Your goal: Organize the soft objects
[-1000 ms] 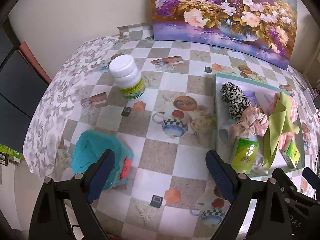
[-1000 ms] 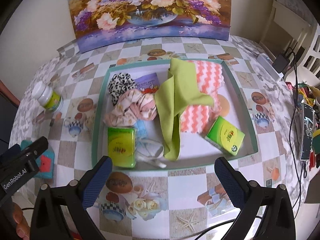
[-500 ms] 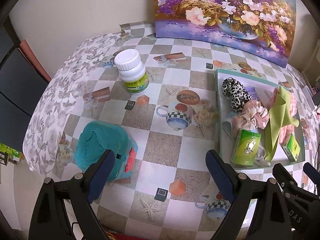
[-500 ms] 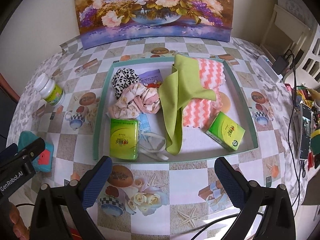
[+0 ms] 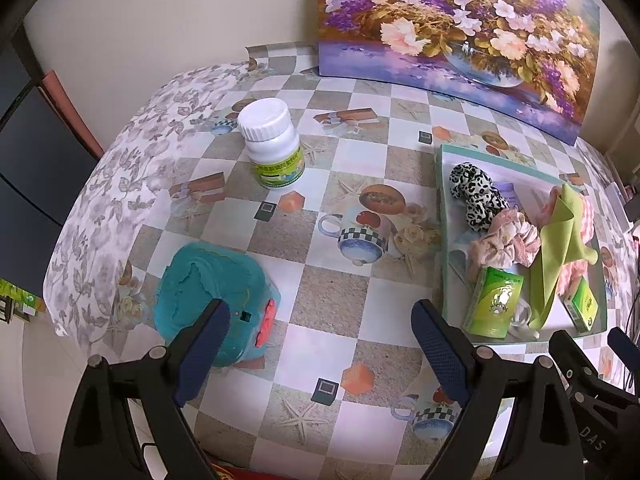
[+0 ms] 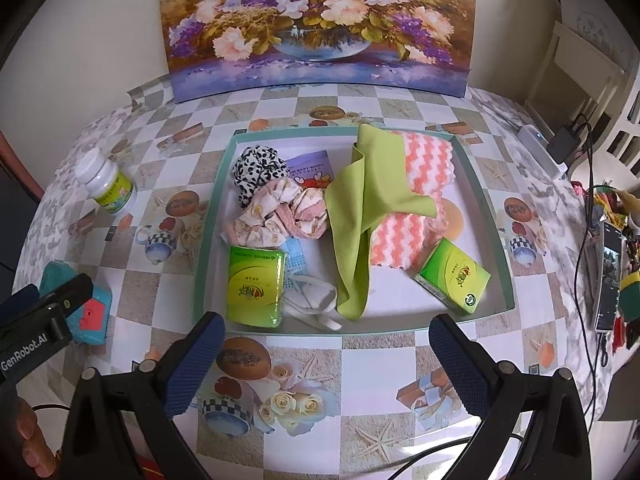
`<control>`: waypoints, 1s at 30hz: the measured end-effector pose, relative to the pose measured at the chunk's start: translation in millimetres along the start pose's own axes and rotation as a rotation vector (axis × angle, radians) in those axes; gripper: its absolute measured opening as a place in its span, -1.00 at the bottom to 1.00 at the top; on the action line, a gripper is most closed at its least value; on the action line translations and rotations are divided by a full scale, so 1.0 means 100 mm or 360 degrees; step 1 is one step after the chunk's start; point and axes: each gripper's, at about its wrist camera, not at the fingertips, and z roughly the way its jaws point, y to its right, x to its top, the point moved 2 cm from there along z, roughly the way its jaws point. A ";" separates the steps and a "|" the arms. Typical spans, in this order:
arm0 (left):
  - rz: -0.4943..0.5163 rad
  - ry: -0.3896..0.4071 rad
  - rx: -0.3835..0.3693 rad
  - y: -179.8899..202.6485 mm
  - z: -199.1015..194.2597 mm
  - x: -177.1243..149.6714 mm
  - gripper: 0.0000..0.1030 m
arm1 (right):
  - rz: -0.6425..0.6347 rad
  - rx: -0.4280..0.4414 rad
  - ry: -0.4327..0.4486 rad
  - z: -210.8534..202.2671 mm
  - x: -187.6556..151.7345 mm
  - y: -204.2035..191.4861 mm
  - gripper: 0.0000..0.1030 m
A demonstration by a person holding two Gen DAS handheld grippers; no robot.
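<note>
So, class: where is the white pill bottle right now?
The white pill bottle stands upright on the checked tablecloth, outside and left of the teal tray, far-left in the right wrist view.

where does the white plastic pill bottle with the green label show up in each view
Left wrist view: the white plastic pill bottle with the green label stands upright in the upper left-centre, on the checked tablecloth, well left of the teal-rimmed shallow tray.
Right wrist view: the same bottle sits at the far left, mid-height, again left of the tray.
Shared landmark: the floral painting leaning against the wall behind the table.
</note>
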 end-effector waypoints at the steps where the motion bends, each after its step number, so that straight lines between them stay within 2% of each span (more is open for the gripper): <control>1: -0.0001 -0.0001 -0.0003 0.00 0.00 0.00 0.79 | 0.0000 0.0000 0.0001 0.00 0.00 0.00 1.00; 30: -0.0013 -0.0003 -0.0004 -0.02 0.00 0.00 0.79 | 0.0017 0.0000 0.0001 0.00 0.01 0.03 1.00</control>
